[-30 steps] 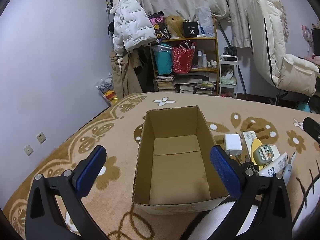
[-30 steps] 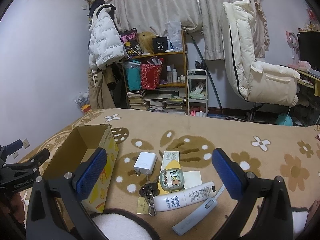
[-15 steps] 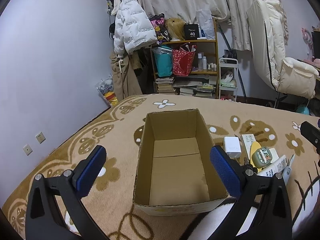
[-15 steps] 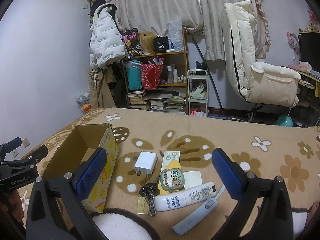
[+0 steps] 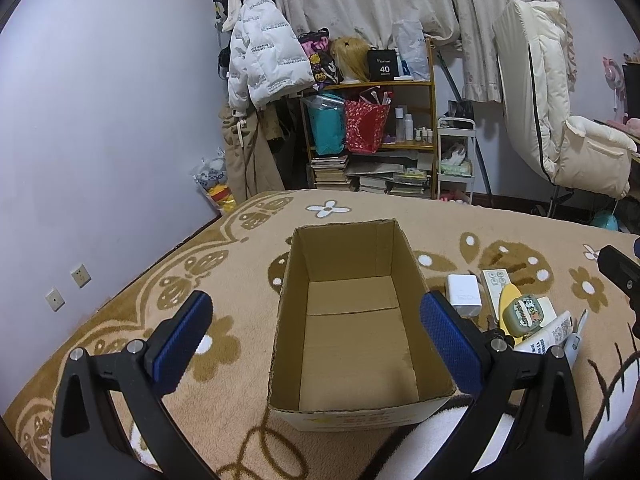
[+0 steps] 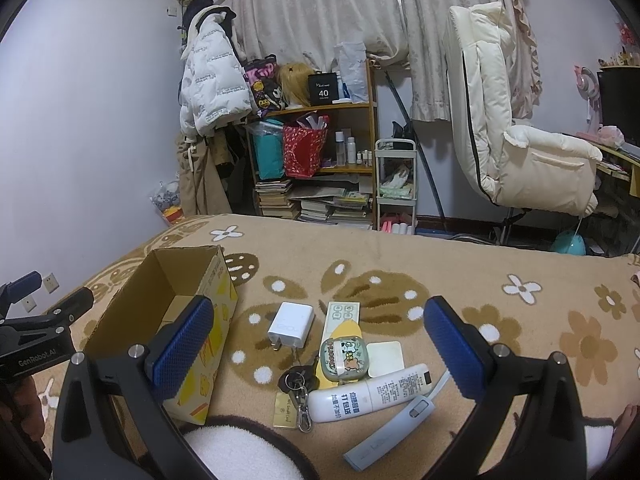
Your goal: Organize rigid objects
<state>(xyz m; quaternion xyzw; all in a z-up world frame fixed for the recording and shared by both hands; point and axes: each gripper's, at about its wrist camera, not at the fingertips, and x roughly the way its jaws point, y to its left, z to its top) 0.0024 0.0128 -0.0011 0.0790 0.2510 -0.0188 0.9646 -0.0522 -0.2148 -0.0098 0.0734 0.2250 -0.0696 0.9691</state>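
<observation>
An open, empty cardboard box (image 5: 352, 412) stands on the patterned blanket, straight ahead of my left gripper (image 5: 316, 344), which is open and holds nothing. Right of the box lies a cluster: a white charger (image 6: 290, 324), a green cartoon case (image 6: 343, 360), keys (image 6: 296, 384), a white tube (image 6: 370, 392), a pale blue bar (image 6: 388, 432) and a remote (image 6: 343, 314). My right gripper (image 6: 318, 346) hangs open above this cluster, holding nothing. The box (image 6: 132, 312) shows at its left.
The brown flowered blanket (image 6: 460, 264) covers a bed. Beyond its far edge stand a cluttered wooden shelf (image 6: 320, 152), a small white cart (image 6: 396, 184) and a cream padded chair (image 6: 520, 152). A white jacket (image 5: 264, 60) hangs by the wall.
Both views have shifted only slightly. The box and the objects lie where they were, and both grippers stay open.
</observation>
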